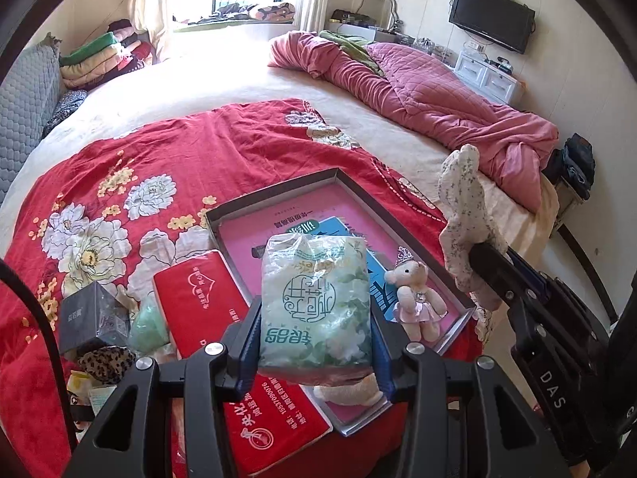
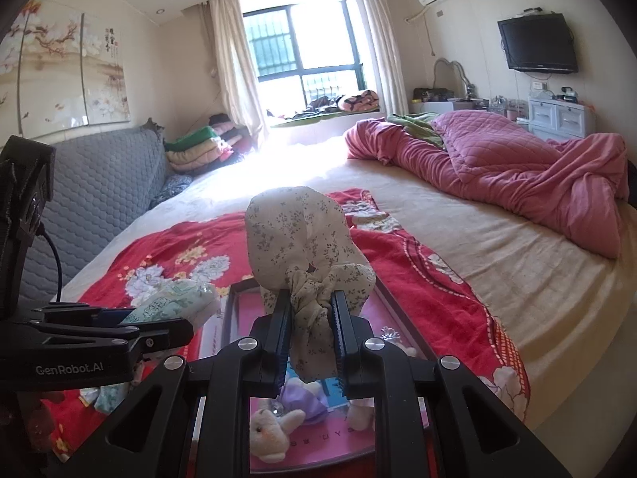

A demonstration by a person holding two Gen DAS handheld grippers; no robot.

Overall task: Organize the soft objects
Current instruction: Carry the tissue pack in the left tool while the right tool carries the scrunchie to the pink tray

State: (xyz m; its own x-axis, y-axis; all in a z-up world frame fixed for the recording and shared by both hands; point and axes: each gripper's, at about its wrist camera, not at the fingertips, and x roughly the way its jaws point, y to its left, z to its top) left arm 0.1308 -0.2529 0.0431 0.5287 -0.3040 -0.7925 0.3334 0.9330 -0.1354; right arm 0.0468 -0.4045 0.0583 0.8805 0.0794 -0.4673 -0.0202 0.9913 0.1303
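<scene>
My left gripper [image 1: 316,334] has its fingers [image 1: 247,334] pinching a tissue pack [image 1: 314,302] by its sides, held above the grey tray [image 1: 278,189] on the bed's red floral cover [image 1: 159,151]. My right gripper [image 2: 310,330] has its fingers [image 2: 278,326] clamped on a floral cloth pouch [image 2: 294,231], which stands up beyond them over the same tray. A small teddy bear [image 1: 416,298] lies in the tray below my fingers.
</scene>
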